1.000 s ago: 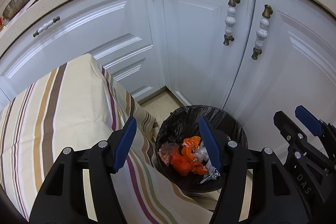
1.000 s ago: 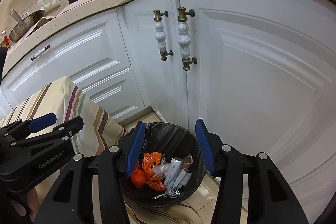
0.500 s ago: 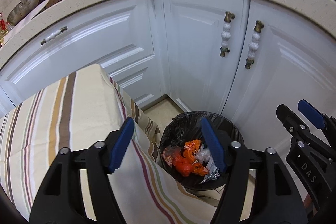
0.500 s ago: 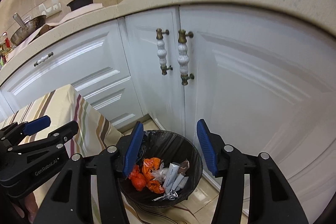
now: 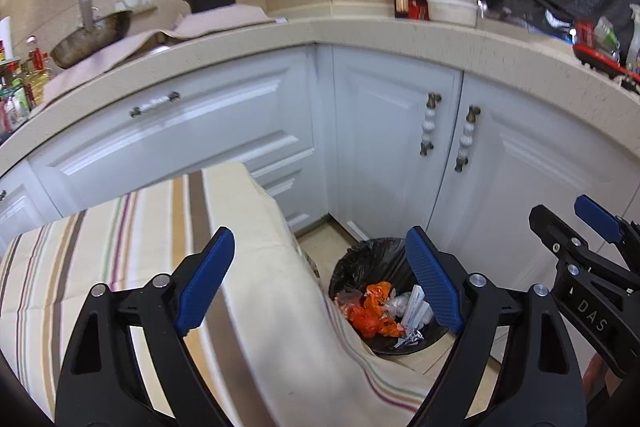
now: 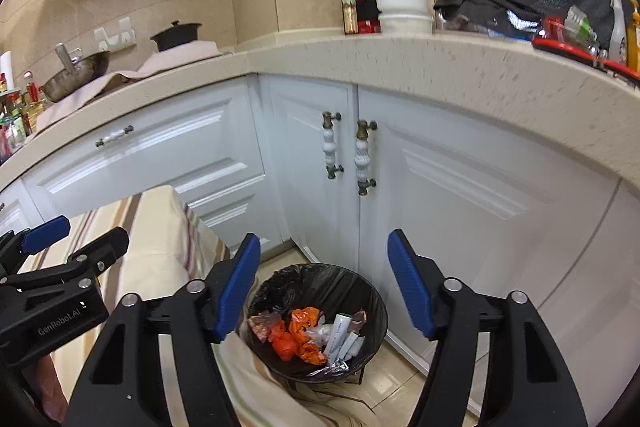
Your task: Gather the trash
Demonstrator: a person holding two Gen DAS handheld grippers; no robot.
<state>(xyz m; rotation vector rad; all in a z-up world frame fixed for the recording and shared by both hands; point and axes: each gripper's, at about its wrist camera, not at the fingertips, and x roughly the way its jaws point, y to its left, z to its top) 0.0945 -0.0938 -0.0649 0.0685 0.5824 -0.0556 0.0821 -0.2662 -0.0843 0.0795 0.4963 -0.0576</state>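
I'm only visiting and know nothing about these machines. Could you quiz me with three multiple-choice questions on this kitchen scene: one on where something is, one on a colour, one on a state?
1. Where does the round black-lined trash bin stand?
A. on the counter
B. on the floor by the white cabinet doors
C. on the striped tablecloth

2. What colour are the crumpled plastic wrappers that stand out most in the bin?
A. orange
B. green
C. purple

3. How do the left gripper and the right gripper stand?
A. both shut on trash
B. one open, one shut
C. both open and holding nothing

Answers: 1 B, the bin sits on floor tiles at the cabinet corner. 2 A, bright orange pieces lie among pale packets. 3 C, wide gaps show between each pair of blue pads.
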